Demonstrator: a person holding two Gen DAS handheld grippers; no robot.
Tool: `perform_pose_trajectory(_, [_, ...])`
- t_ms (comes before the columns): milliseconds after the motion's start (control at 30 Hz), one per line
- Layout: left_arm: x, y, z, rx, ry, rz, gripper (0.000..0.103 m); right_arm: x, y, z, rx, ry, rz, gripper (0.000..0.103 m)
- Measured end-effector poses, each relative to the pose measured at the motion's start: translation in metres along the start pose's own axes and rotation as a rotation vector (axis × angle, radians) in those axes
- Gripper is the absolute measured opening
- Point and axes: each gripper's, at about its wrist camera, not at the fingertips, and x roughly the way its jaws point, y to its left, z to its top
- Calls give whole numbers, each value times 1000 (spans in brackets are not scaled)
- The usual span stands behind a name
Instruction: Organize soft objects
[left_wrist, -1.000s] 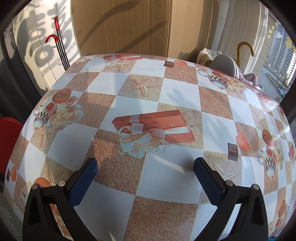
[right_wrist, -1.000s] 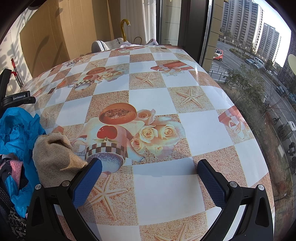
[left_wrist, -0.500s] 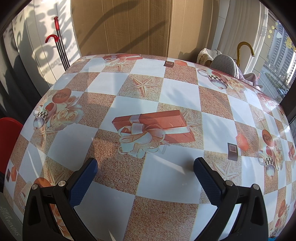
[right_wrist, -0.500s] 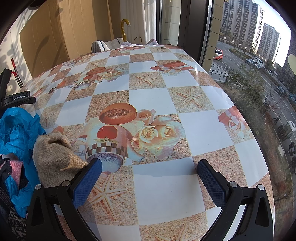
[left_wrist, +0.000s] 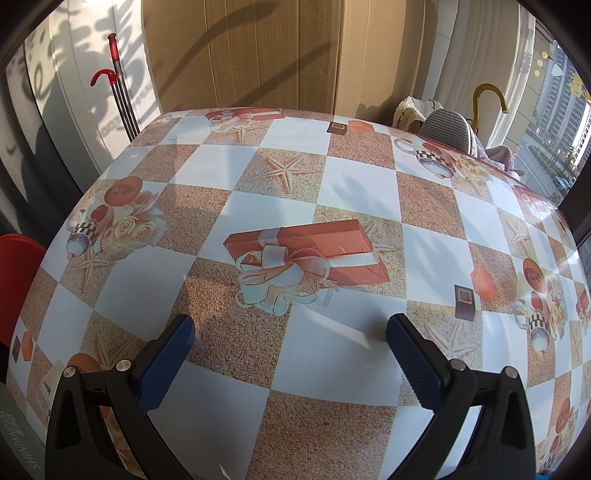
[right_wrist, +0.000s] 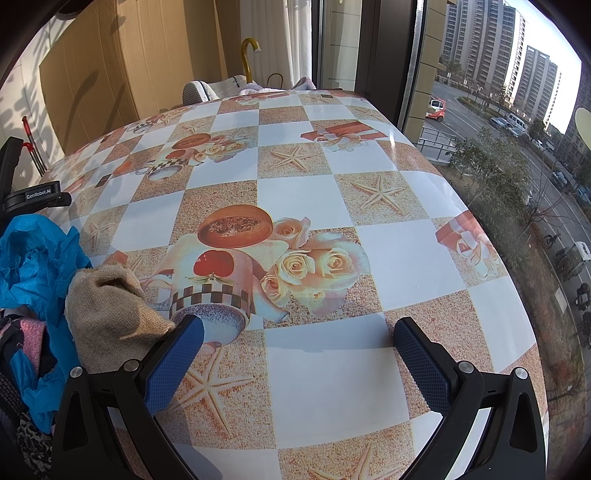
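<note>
While both the left gripper (left_wrist: 290, 328) and right gripper (right_wrist: 298, 332) hover spread and empty, the beige knitted cloth (right_wrist: 107, 306) lies crumpled beside blue fabric (right_wrist: 33, 254). It looks light and floppy; pinching a raised fold seems best.

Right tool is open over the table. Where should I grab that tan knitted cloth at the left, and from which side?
Take the tan knitted cloth by its pointed corner lying flat on the checkered tablecloth, nearest the right tool. Come from the cloth's right: the crumpled blue plastic sheet crowds its left, and the bunched upper part looks too bulky to pinch cleanly.
</note>
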Motion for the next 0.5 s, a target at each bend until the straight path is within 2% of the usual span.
perform_pose_trajectory(133, [0,0,2,11,23,-6,103,0,0,0,0,0,0,103])
perform_pose_trajectory(300, [3,-2,12,87,168,-20,103,1,1,0,1,-1,-1,103])
perform_pose_trajectory(367, [-5,-5,13,118,157,17,103,1,1,1,-1,0,-2,103])
perform_pose_trajectory(500, [-35,-10,18,178,109,1,103,1,2,0,0,0,-2,103])
